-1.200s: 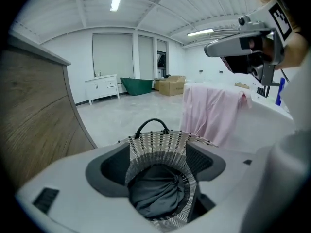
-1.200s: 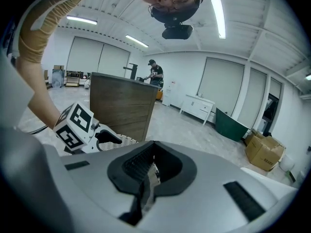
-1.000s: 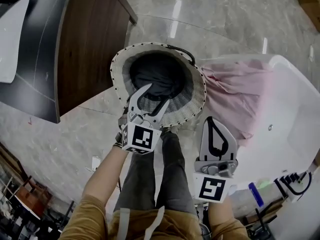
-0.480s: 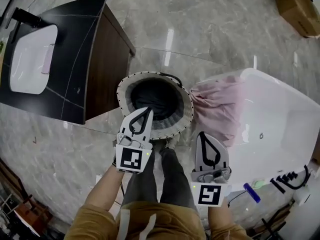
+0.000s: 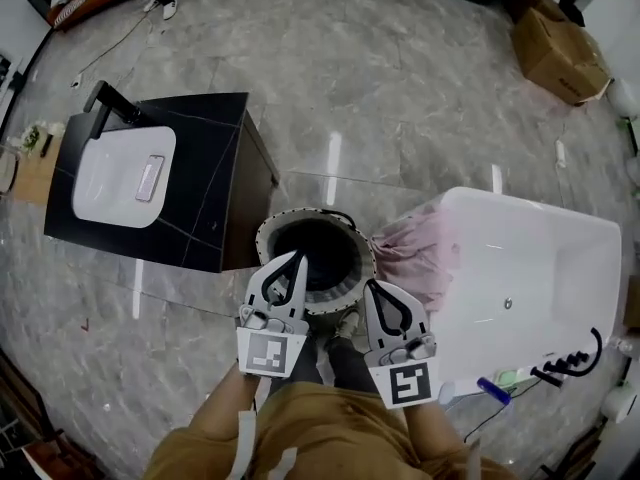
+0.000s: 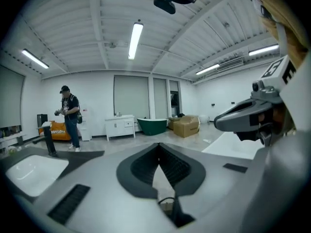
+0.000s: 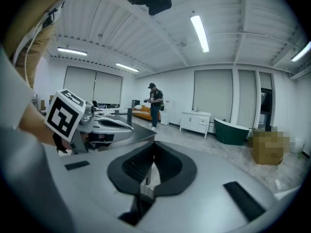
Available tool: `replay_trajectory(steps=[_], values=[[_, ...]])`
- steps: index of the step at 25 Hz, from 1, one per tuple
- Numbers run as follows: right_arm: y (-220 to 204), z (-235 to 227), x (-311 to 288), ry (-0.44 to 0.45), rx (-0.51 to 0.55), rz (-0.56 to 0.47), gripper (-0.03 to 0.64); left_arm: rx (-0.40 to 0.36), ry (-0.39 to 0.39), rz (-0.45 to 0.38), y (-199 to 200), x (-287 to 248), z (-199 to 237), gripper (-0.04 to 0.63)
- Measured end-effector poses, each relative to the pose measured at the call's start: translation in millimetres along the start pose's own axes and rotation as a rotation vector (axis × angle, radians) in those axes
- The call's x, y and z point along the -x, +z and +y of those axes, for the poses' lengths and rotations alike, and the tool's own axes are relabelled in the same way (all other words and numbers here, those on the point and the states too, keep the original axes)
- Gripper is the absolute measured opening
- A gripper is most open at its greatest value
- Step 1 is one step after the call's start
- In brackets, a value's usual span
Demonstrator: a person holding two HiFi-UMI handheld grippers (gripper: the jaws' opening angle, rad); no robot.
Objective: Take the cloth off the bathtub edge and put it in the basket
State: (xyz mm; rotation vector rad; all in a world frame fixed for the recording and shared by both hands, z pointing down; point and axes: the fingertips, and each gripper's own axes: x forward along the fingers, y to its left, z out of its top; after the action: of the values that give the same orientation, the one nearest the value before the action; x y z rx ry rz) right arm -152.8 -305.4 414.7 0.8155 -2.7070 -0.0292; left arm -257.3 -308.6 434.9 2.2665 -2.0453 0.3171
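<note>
A pink cloth (image 5: 413, 253) hangs over the left end of the white bathtub (image 5: 540, 268). Beside it on the floor stands a round woven basket (image 5: 268, 243) with a dark cloth (image 5: 325, 253) inside. In the head view my left gripper (image 5: 297, 258) is held high above the basket's near rim, shut and empty. My right gripper (image 5: 369, 285) hovers between basket and pink cloth, also shut with nothing in it. Both gripper views look out level across the room; the jaws meet at the left gripper (image 6: 159, 145) and at the right gripper (image 7: 154, 144).
A black vanity with a white sink (image 5: 125, 173) stands left of the basket. Cardboard boxes (image 5: 560, 53) lie at the far right. A black tap and bottles (image 5: 560, 368) sit by the tub's near end. A person (image 6: 69, 115) stands far off in the room.
Both grippers have risen well above the basket and the view has pulled higher. The left jaws, open over the basket a second ago, have shut empty.
</note>
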Motion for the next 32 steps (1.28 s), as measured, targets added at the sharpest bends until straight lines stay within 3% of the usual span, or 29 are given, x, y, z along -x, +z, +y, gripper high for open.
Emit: replay_trajectory(steps=[7,11,15,19,32], values=[[94,-21,40,-0.008,0.048,-0.162,0.005,-0.136,0.009,-0.136,115,50,-8,0.006],[124,-29,63,-0.022,0.059,-0.212,0.005,-0.090,0.041,-0.172,146,78,-16,0.006],[144,-34,76,-0.027,0.074,-0.262,0.005,-0.071,0.059,-0.192,163,92,-22,0.006],[155,-32,88,-0.019,0.087,-0.291,0.005,-0.109,0.073,-0.203,175,104,-27,0.006],[152,-29,86,-0.006,0.087,-0.293,0.005,-0.159,0.075,-0.211,169,102,-33,0.006]])
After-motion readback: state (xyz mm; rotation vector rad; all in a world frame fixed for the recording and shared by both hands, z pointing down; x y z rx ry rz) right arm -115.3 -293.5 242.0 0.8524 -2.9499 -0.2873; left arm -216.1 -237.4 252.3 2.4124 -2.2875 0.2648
